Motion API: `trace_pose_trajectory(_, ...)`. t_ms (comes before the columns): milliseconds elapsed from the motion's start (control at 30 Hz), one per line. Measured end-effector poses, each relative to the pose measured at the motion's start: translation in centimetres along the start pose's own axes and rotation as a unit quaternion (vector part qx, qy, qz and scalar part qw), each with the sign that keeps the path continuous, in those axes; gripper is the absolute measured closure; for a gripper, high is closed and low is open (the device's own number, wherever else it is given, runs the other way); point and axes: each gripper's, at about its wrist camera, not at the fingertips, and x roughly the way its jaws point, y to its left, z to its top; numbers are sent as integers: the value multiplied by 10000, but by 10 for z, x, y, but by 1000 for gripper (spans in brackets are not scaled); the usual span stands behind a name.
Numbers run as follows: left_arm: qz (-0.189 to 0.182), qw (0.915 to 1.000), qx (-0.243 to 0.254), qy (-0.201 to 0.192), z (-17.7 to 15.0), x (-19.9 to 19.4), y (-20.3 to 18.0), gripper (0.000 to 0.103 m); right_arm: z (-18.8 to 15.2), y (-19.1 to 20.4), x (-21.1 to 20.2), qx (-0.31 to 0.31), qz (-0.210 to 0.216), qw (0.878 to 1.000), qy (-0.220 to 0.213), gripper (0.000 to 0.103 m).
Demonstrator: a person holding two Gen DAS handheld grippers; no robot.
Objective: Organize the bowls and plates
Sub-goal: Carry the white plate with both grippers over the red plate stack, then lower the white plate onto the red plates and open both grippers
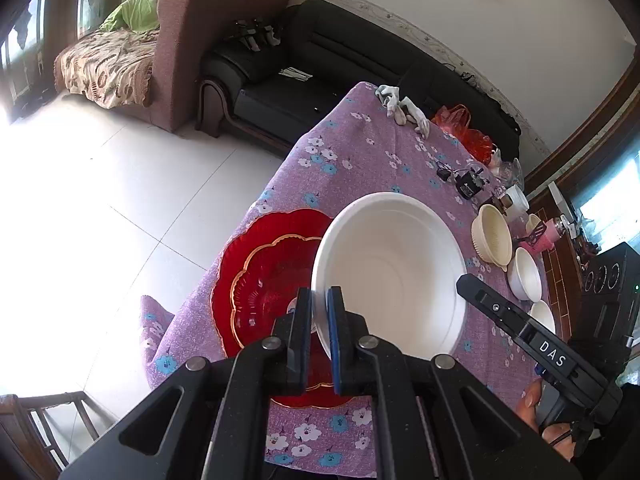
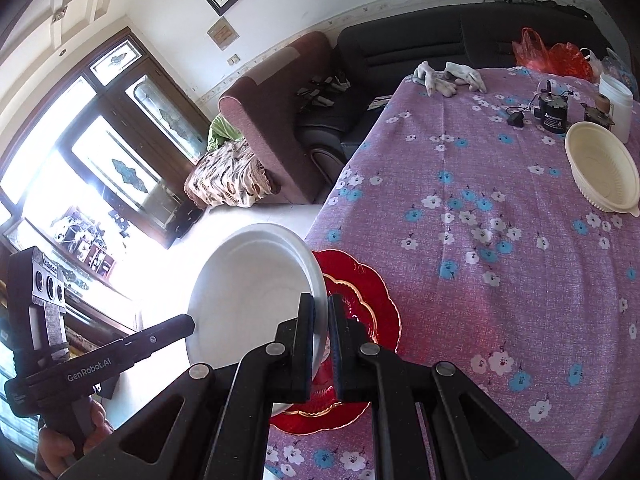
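Left wrist view first: the left gripper (image 1: 319,312) is clamping its fingers (image 1: 335,320) on the near rim of the big white bowl (image 1: 390,268), one finger inside and one outside, and the bowl is being held tilted above the red plates (image 1: 260,280). Right wrist view now: the right gripper (image 2: 321,320) is pinching the opposite rim of that same white bowl (image 2: 252,292), fingers (image 2: 306,332) closed tight on the wall, so both grippers are sharing the load. Under the bowl, a smaller gold-edged red plate is sitting stacked inside a larger scalloped red one (image 2: 376,304), right at the table's edge on the purple floral tablecloth (image 2: 480,240). Farther out across the table (image 1: 360,152), a cream ribbed bowl (image 2: 602,172) is resting upright, with smaller white bowls (image 1: 526,274) just beyond it in the left view. At the far end, grey gloves (image 2: 448,76) and a red plastic bag (image 2: 556,56) are lying near the black sofa (image 1: 320,80).
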Motion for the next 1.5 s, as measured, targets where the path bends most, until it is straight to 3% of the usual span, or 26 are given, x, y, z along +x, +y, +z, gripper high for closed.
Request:
trace_pose_trajectory(600, 136, 9995, -197, 182, -11, 18, 24, 95, -9, -3, 40, 28, -51, 9994, 345, 94)
trace_pose_trajectory(1133, 344, 9963, -364, 694, -26, 68, 43, 95, -29, -28, 95, 212, -239, 9954, 902, 94)
trace_pose_trajectory(1500, 584, 9959, -215, 652, -28, 69, 37, 95, -31, -30, 102, 209, -165, 9948, 987, 94)
